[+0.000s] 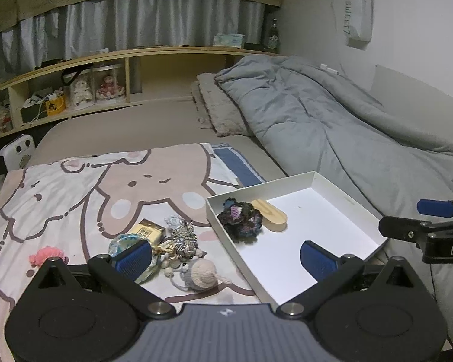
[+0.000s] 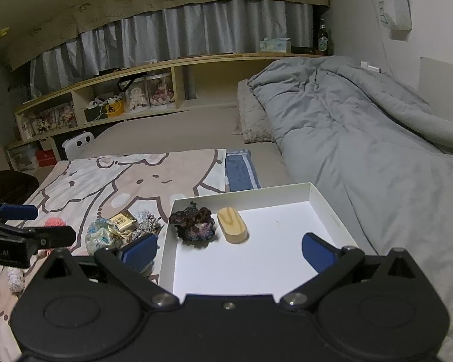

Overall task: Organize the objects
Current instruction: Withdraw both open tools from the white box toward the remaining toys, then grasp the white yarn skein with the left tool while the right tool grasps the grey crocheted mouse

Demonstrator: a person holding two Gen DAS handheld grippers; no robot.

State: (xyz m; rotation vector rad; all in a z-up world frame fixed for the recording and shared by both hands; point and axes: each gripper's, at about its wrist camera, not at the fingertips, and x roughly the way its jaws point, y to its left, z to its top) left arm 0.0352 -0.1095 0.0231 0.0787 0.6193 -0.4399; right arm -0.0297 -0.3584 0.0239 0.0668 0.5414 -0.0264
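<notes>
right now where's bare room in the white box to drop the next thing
Bare floor fills the white box right of the wooden piece and nearer than it. The far-left corner is crowded: the dark scrunchie lies beside the wood.

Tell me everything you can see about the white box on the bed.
The white box is a shallow open rectangular tray, apparently cardboard, with low upright walls. It lies flat on the bed, its left edge over the cartoon blanket. Inside, at the far left, lie a dark scrunchie and a wooden oval piece; the rest is bare.
</notes>
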